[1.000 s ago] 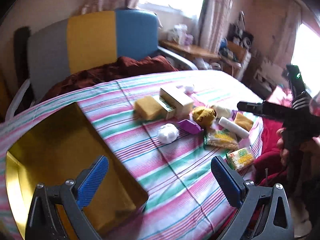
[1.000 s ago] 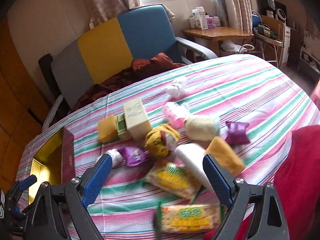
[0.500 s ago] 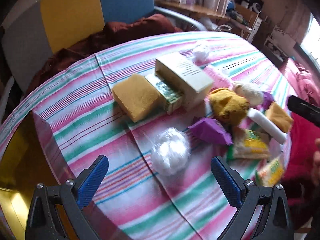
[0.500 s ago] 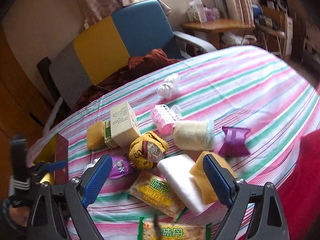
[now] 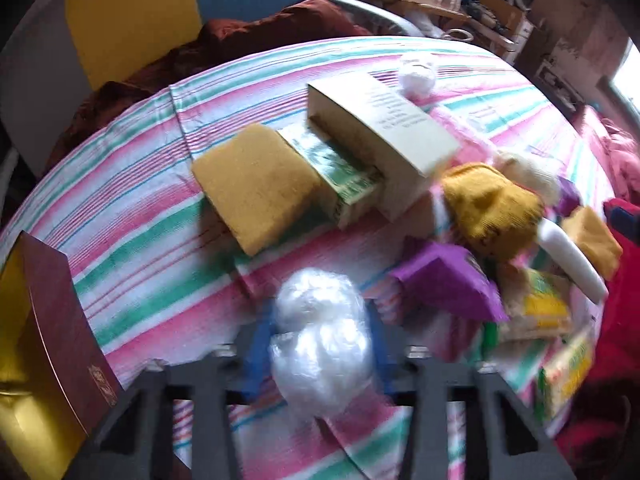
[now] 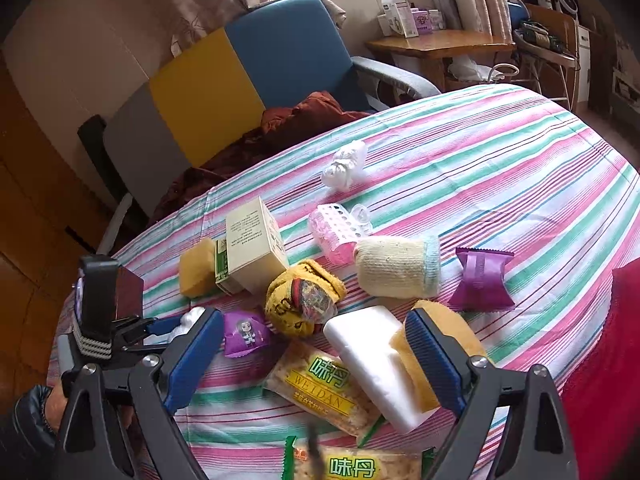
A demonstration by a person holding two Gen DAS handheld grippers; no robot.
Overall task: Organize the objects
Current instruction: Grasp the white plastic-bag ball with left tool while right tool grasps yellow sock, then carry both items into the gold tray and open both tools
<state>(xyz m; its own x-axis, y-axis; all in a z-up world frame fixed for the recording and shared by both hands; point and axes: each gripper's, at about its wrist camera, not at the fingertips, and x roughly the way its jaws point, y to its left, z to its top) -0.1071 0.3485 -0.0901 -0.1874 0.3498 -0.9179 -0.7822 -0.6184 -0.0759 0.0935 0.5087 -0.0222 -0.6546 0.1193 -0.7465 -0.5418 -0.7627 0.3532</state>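
Observation:
My left gripper [image 5: 320, 344] is shut on a crumpled clear plastic ball [image 5: 320, 332] on the striped tablecloth [image 5: 132, 216]; it also shows in the right wrist view [image 6: 160, 326], with the ball [image 6: 188, 318] between its blue pads. The gold-lined box with a maroon wall [image 5: 60, 328] stands at the left. My right gripper [image 6: 316, 356] is open and empty above a white block [image 6: 372, 356] and a cracker packet [image 6: 320, 388]. A yellow sponge [image 5: 256, 188], a green box [image 5: 340, 184] and a cream carton [image 5: 380, 136] lie in a row.
Scattered on the cloth: a yellow sock ball [image 6: 304, 304], a purple packet [image 6: 244, 334], a pink curler [image 6: 336, 232], a cream sock [image 6: 396, 266], a second purple packet [image 6: 480, 280], a white wad [image 6: 344, 166]. A chair [image 6: 240, 80] stands behind the table.
My left gripper moved forward and down to the plastic ball and closed on it. The right gripper stayed open, nearly still above the packets.

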